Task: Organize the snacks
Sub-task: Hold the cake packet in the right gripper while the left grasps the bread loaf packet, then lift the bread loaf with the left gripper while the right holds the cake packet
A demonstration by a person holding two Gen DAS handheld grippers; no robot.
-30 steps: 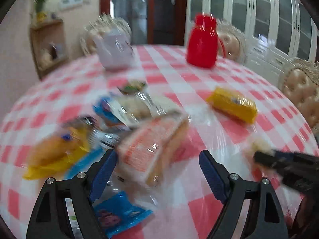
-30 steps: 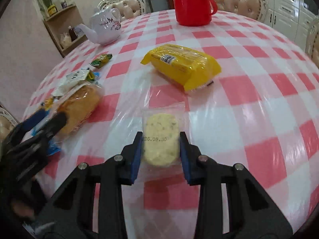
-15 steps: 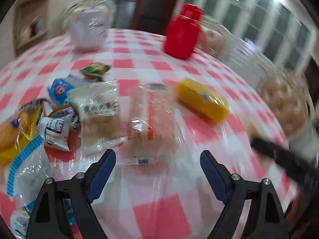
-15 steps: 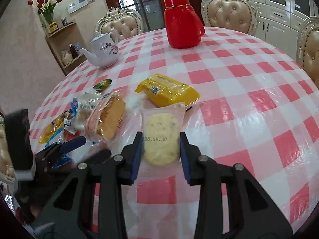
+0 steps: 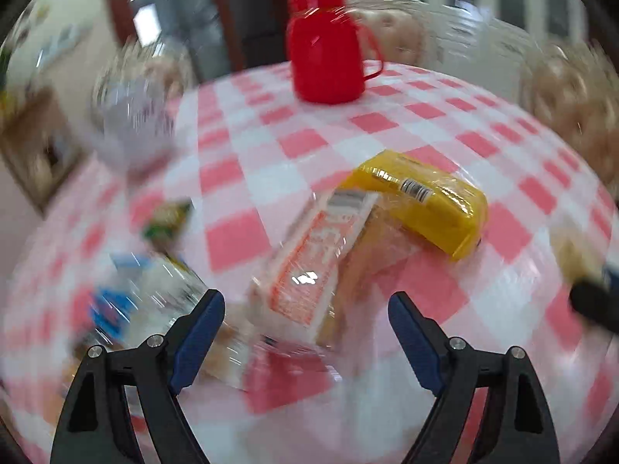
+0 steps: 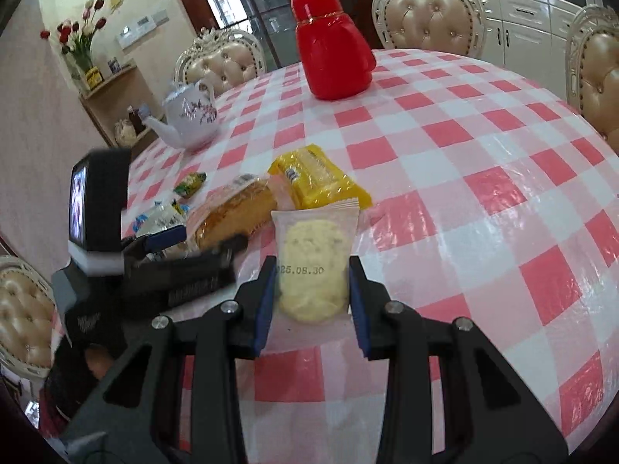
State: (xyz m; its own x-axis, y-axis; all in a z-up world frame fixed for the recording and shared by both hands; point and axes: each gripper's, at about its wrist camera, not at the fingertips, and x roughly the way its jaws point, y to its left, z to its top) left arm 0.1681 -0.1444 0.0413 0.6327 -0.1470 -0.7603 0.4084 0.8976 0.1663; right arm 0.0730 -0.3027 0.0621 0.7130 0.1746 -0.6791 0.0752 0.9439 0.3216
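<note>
I saw a round, pale yellow cookie [image 6: 311, 270] sealed in a clear packet with a date printed across it, held upright above the checked table between my right gripper's [image 6: 312, 290] blue pads. Beyond it lay a bright yellow snack pack [image 6: 319, 181], flat on the table, barcode facing up. Touching its left end lay a loaf cake [image 6: 232, 214] in a clear wrapper printed orange and white, angled toward the yellow pack. Farther left sat a small green sweet packet [image 6: 189, 184] on its own. Nearest the table's left edge was a loose cluster of blue and white packets [image 5: 127, 301], too blurred for me to tell apart.
</note>
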